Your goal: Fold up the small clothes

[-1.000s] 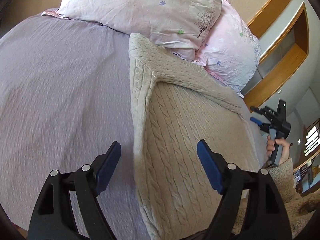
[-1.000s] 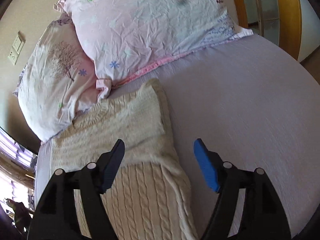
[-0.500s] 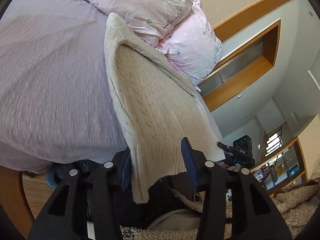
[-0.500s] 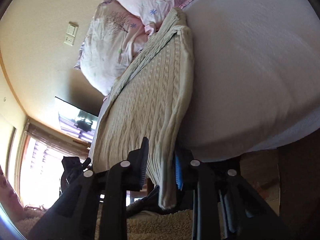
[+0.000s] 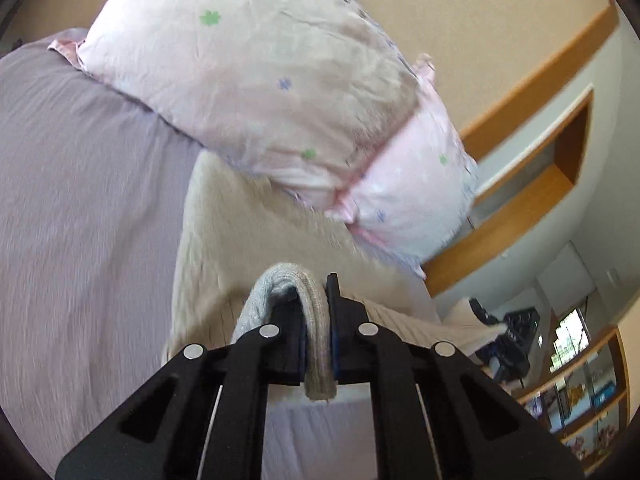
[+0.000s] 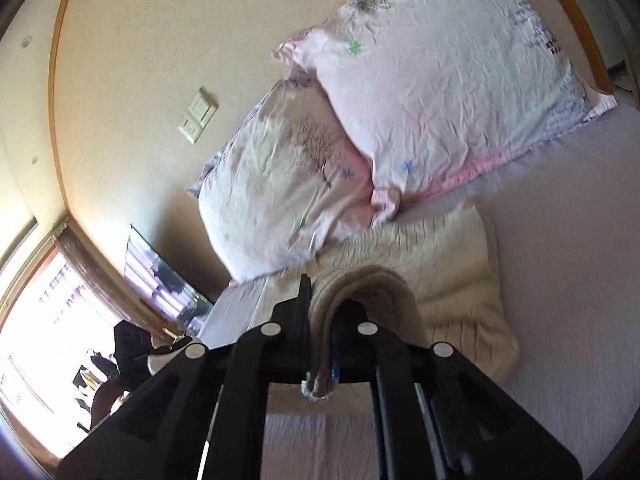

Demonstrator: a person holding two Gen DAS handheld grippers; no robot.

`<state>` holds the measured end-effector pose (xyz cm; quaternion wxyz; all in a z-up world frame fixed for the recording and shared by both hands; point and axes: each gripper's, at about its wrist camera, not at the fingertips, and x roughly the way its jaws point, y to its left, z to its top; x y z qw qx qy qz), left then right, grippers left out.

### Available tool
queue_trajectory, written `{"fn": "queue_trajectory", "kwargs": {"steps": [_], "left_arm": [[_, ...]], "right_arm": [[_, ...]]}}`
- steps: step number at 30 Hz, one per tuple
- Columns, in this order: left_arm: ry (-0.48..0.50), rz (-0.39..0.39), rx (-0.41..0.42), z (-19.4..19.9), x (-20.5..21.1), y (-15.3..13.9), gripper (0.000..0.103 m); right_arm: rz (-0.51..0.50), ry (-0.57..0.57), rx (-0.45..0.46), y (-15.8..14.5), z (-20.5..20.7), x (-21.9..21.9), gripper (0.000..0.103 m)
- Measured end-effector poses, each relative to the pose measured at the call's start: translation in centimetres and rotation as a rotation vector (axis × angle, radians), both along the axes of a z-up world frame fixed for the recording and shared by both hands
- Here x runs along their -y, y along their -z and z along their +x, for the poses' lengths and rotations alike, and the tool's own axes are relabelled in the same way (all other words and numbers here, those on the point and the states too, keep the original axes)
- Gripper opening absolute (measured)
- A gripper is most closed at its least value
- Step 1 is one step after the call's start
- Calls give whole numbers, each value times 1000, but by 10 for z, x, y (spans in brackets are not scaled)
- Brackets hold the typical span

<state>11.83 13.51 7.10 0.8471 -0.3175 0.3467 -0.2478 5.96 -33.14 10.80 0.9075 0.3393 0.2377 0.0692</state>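
Observation:
A cream cable-knit sweater (image 5: pixel 224 240) lies on the lilac bed, its far end against the pillows; it also shows in the right wrist view (image 6: pixel 448 264). My left gripper (image 5: pixel 318 312) is shut on the sweater's near hem at its left corner and holds it raised over the body of the sweater. My right gripper (image 6: pixel 320 320) is shut on the hem at the right corner, also raised. The hem edge droops between each pair of fingers. The sweater's near part is hidden behind the grippers.
Two pink flowered pillows (image 5: pixel 256 64) lean at the head of the bed (image 5: pixel 72 184), shown also in the right wrist view (image 6: pixel 436 60). A wooden headboard trim and shelf (image 5: pixel 532 184) lie to the right. A window (image 6: pixel 36 340) is at the left.
Both grippers closed on the sweater's near hem at the bed's edge and lifted it up and forward toward the pillows, so the hem is now held above the sweater.

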Motion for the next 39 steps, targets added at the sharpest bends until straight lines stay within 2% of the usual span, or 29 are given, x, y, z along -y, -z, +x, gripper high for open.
{"fn": "queue_trajectory", "kwargs": {"steps": [3, 5, 7, 8, 9, 10, 12, 13, 14, 16, 18, 20, 23, 25, 28, 29, 31, 34, 36, 39], "left_arm": [[-96, 15, -71, 79, 3, 14, 8], [-119, 38, -136, 113, 9, 33, 8], [-119, 69, -191, 131, 17, 50, 8], [-122, 78, -198, 134, 19, 54, 8], [-128, 85, -201, 134, 19, 57, 8], [-132, 82, -203, 133, 17, 58, 9], [-152, 78, -212, 127, 11, 54, 33], [-154, 58, -206, 122, 6, 51, 61], [-158, 39, -185, 115, 0, 46, 81], [-191, 61, -137, 98, -12, 34, 87], [-152, 88, -123, 89, -20, 32, 87], [-105, 103, -173, 86, -23, 41, 71], [-41, 77, -263, 87, -20, 63, 57], [-13, 57, -303, 88, -13, 75, 53], [-21, 45, -284, 86, -7, 78, 48], [-25, 22, -298, 86, -7, 82, 38], [-47, -62, -346, 87, -6, 92, 25], [-68, -184, -358, 86, -1, 90, 22], [-45, -273, -315, 84, 12, 74, 20], [46, -354, -220, 89, 56, 39, 18]], "right_arm": [[26, 139, -82, 28, 64, 28, 7], [65, 199, -167, 54, 88, 42, 7], [79, 261, -269, 76, 103, 48, 12], [69, 285, -302, 82, 107, 50, 19], [60, 302, -315, 86, 108, 52, 40], [49, 313, -300, 87, 106, 53, 53], [-11, 352, -242, 78, 96, 51, 88], [-55, 397, -240, 70, 89, 50, 96], [-79, 418, -208, 63, 80, 49, 101], [-100, 395, -128, 52, 67, 49, 101], [-113, 393, -91, 48, 58, 50, 101], [-78, 376, -87, 49, 58, 52, 101], [-32, 346, -101, 51, 62, 55, 101], [-37, 339, -104, 52, 64, 51, 101], [-45, 332, -87, 48, 62, 46, 101], [-42, 327, -83, 48, 62, 46, 101], [-26, 307, -84, 48, 63, 45, 101], [-12, 286, -84, 46, 63, 44, 101], [-10, 283, -65, 41, 60, 45, 101], [-31, 302, -31, 29, 49, 48, 101]]}}
